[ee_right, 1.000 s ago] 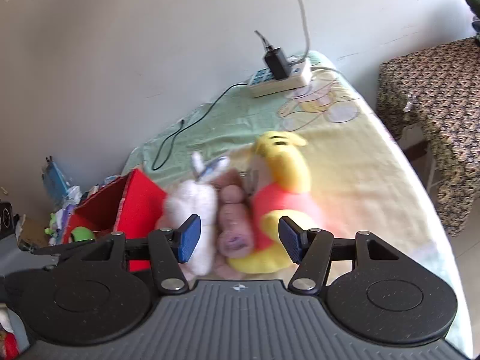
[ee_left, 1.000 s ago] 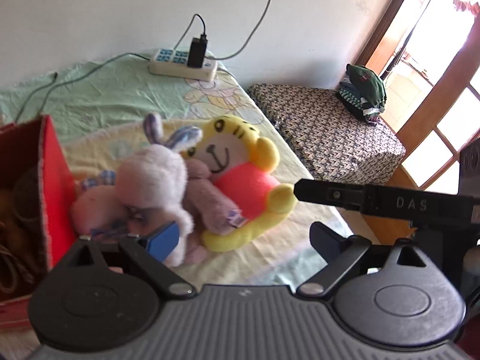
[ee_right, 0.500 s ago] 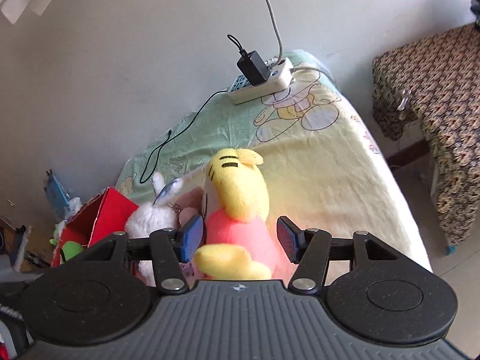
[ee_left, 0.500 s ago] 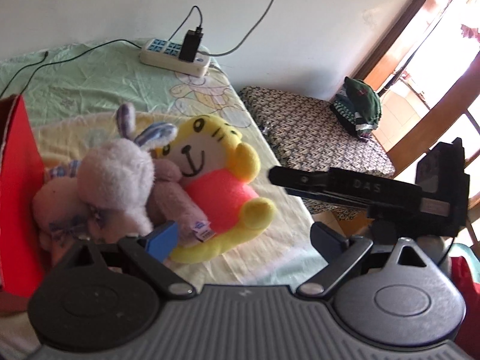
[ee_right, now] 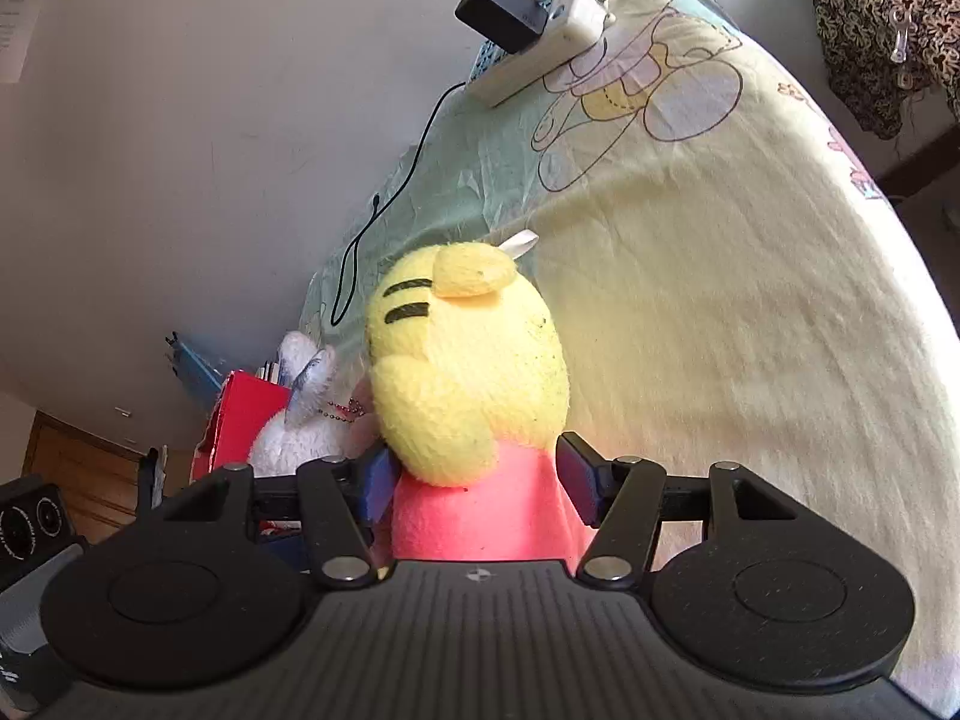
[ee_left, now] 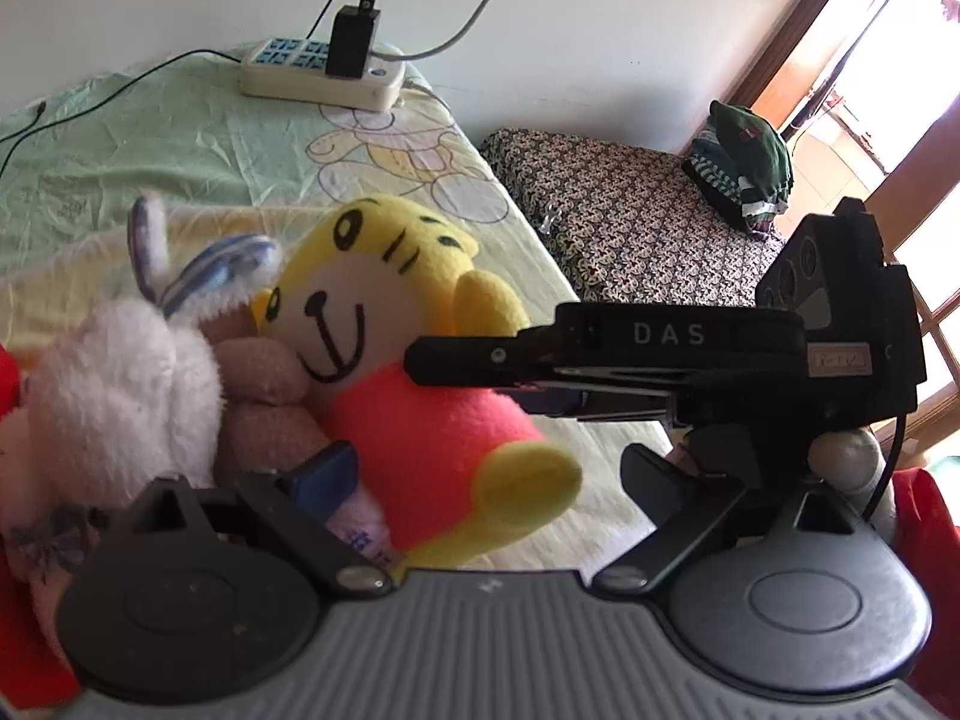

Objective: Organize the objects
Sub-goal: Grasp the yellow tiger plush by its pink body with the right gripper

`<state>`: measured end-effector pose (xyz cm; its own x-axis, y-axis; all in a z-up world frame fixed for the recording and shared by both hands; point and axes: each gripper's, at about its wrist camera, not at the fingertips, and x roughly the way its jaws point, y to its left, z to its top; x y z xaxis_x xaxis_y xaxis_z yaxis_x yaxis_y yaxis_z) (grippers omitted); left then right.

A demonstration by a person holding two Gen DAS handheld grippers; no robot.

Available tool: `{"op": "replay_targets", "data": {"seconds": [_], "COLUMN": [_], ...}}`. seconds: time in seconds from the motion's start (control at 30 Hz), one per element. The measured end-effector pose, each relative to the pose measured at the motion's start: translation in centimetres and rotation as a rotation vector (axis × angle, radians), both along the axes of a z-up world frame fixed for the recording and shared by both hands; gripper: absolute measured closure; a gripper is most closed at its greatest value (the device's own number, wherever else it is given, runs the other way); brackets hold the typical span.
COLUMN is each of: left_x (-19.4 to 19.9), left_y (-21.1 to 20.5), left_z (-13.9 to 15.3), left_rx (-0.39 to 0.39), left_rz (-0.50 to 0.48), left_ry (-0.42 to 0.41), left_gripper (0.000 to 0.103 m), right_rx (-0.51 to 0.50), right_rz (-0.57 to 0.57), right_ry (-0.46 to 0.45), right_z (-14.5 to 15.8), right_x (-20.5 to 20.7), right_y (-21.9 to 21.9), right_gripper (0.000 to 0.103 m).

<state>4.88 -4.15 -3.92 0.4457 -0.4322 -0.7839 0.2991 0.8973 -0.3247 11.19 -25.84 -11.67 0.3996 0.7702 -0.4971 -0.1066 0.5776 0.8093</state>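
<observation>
A yellow tiger plush (ee_left: 384, 312) with a pink body lies on the bed sheet (ee_left: 180, 150), pressed against a white bunny plush (ee_left: 114, 384) and a pinkish-brown plush (ee_left: 258, 372). My right gripper (ee_right: 477, 480) is open, and its blue pads straddle the tiger plush (ee_right: 468, 372) at the pink body. In the left wrist view the right gripper (ee_left: 468, 372) reaches in from the right onto that body. My left gripper (ee_left: 489, 480) is open, with the tiger's yellow foot between its fingers. A red box (ee_right: 246, 414) stands behind the bunny plush (ee_right: 300, 426).
A white power strip (ee_left: 321, 75) with a black charger and cables lies at the far end of the bed by the wall. To the right stands a patterned bench (ee_left: 630, 228) carrying a green bundle of clothes (ee_left: 744, 162). Beyond it is a sunlit doorway.
Both grippers moved closer to the tiger plush. The right gripper came down around its pink body. The red box slid almost out of the left wrist view.
</observation>
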Motion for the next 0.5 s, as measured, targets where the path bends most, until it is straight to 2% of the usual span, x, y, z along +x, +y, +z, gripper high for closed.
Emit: {"op": "replay_targets", "data": {"seconds": [0.23, 0.5], "left_x": [1.3, -1.0], "left_y": [-0.6, -1.4], "left_z": [-1.1, -0.3], "left_rx": [-0.014, -0.098], "left_rz": [-0.007, -0.062], "left_ry": [0.042, 0.067], "left_gripper": [0.008, 0.009], "right_rx": [0.082, 0.026], "right_rz": [-0.003, 0.000], "right_ry": [0.041, 0.005], "right_z": [-0.4, 1.8], "right_x": [-0.4, -3.6], "right_y": [-1.1, -2.9], "right_gripper": [0.062, 0.064]}}
